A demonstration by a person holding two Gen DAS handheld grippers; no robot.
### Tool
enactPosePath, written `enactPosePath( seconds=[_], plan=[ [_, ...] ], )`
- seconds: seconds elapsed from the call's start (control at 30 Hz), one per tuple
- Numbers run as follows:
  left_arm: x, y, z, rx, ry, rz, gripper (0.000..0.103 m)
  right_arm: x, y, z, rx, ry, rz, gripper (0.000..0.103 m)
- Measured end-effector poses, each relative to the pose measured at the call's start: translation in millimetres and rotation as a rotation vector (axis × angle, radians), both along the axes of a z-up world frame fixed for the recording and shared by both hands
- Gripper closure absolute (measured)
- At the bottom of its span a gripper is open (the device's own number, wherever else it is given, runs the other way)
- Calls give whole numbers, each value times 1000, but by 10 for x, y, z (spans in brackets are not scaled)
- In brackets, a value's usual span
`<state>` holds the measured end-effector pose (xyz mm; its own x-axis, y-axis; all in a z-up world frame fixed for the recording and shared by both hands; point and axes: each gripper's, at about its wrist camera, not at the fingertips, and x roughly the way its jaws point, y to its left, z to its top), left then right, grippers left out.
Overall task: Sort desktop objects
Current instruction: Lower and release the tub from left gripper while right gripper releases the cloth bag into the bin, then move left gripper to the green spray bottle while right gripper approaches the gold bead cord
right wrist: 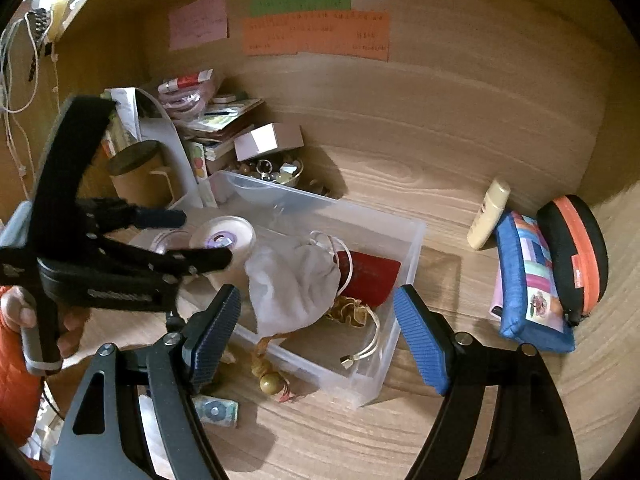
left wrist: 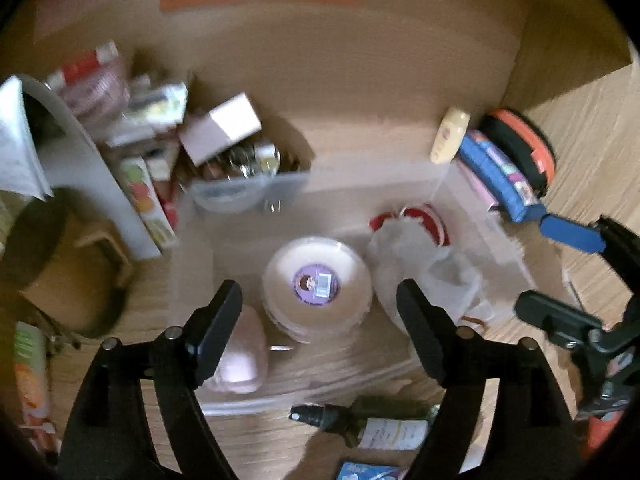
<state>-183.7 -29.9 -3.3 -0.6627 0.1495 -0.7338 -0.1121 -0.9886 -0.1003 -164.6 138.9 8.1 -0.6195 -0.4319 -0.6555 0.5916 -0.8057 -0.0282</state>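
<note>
A clear plastic bin (right wrist: 416, 236) on the wooden desk holds a round white tub with a purple label (left wrist: 316, 280), a pale pink item (left wrist: 240, 356), a white cloth pouch (right wrist: 292, 284), a red wallet (right wrist: 372, 276) and a gold pouch (right wrist: 352, 312). My left gripper (left wrist: 320, 320) hangs open above the round tub, with nothing between its pads. Just above the bin's near side, over the cloth pouch, my right gripper (right wrist: 318, 332) is open and empty. In the right wrist view the left gripper (right wrist: 192, 238) appears at the left, held by a hand.
A cream tube (right wrist: 490, 214), a blue patchwork case (right wrist: 532, 280) and a black-and-orange case (right wrist: 572, 252) lie right of the bin. Boxes, papers and a bowl of trinkets (right wrist: 272, 172) crowd the back left. A spray bottle (left wrist: 360, 424) and a beaded tassel (right wrist: 268, 376) lie in front.
</note>
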Motion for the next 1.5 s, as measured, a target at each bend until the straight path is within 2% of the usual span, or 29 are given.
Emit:
enactPosePath(
  seconds=[0.17, 0.37, 0.63, 0.83, 1.1, 1.33, 1.43, 1.5],
  plan=[
    [186, -25, 218, -43, 75, 37, 11, 146, 27, 103, -16, 23, -3, 26],
    [438, -28, 320, -55, 116, 51, 9, 326, 74, 202, -26, 49, -3, 26],
    [705, -14, 259, -45, 114, 56, 9, 531, 110, 206, -28, 56, 2, 26],
    [809, 20, 86, -28, 72, 48, 9, 652, 178, 126, -36, 53, -9, 26],
    [842, 92, -211, -8, 1, 27, 9, 653, 281, -127, -53, -18, -28, 26],
    [773, 84, -443, 65, -72, 0, 9, 581, 321, -329, -55, -86, -31, 26],
    [692, 79, -535, 122, -122, -28, 9, 520, 344, -420, -74, -133, -33, 26],
    [642, 98, -584, 127, -145, -39, 9, 470, 363, -486, -96, -171, -33, 26]
  ],
)
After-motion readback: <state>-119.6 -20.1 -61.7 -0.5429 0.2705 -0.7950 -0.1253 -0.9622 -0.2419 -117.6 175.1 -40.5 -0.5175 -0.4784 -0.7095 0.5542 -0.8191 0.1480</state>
